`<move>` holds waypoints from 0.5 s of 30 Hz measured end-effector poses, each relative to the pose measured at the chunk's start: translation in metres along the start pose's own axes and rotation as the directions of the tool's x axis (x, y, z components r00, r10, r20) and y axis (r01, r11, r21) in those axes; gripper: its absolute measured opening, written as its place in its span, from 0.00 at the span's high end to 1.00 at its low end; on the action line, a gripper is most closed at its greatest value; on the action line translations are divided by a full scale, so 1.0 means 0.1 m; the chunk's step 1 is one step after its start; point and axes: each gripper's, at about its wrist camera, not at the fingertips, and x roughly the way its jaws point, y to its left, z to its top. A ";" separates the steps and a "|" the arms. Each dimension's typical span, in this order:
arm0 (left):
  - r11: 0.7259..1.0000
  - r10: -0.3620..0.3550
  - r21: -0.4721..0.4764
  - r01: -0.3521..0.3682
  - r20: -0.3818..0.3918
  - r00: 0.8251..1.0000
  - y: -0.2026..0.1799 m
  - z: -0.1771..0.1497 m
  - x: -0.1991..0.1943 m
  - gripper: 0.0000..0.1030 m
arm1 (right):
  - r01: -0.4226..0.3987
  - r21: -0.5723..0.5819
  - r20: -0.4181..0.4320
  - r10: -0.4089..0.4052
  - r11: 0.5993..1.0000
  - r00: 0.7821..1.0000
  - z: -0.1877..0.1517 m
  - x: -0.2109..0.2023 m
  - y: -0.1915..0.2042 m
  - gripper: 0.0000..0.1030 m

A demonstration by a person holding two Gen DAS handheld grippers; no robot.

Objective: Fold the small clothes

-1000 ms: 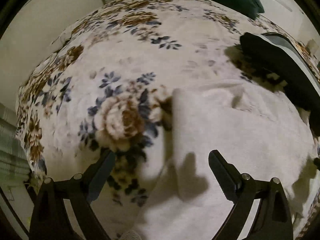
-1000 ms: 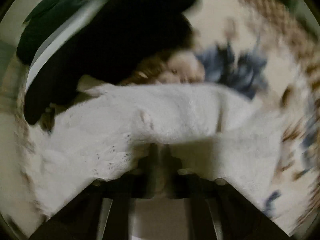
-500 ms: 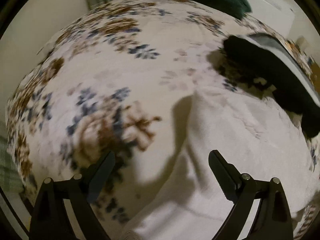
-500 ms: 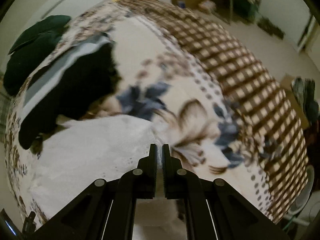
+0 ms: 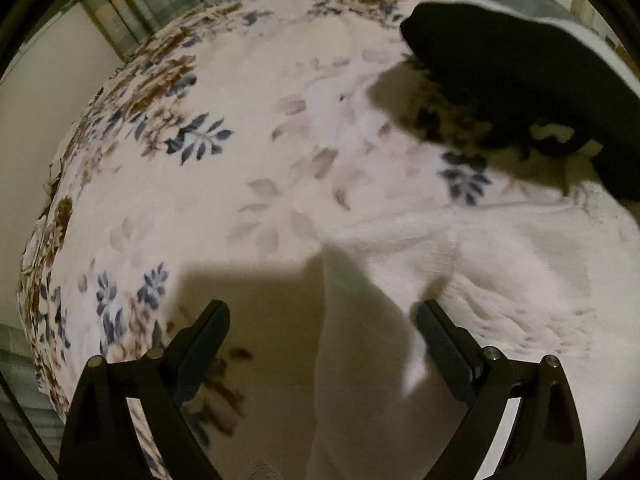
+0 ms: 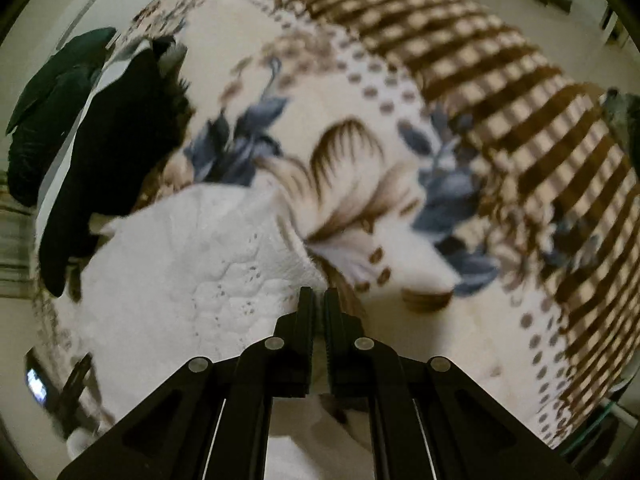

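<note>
Both wrist cameras look steeply down, close over the floral blanket (image 5: 256, 92). Both views share the white garment (image 5: 500, 264) and the black garment (image 6: 108, 148).

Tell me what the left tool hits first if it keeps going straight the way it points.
Most likely the white garment: its left edge lies between the open left tool, on the flowered blanket. Depth is unclear.
</note>
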 end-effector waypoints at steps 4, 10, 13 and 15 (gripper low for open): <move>0.999 -0.034 0.013 0.034 0.038 0.999 0.10 -0.09 -0.24 0.07 | -0.053 0.000 -0.027 0.053 0.999 0.998 -0.10 -0.12 -0.07 0.59; 0.997 -0.082 0.007 0.082 0.064 0.995 0.15 -0.46 -0.69 0.07 | 0.006 -0.227 -0.073 -0.023 0.974 0.997 -0.62 -0.18 0.10 0.44; 0.996 -0.089 0.034 0.087 0.058 0.994 0.06 -0.62 -0.80 0.07 | 0.100 -0.408 -0.104 -0.155 0.908 0.982 -0.89 0.11 0.33 0.44; 0.995 -0.084 0.060 0.081 0.049 0.995 -0.02 -0.69 -0.79 0.07 | 0.142 -0.428 -0.085 -0.196 0.892 0.977 -0.94 0.27 0.37 0.45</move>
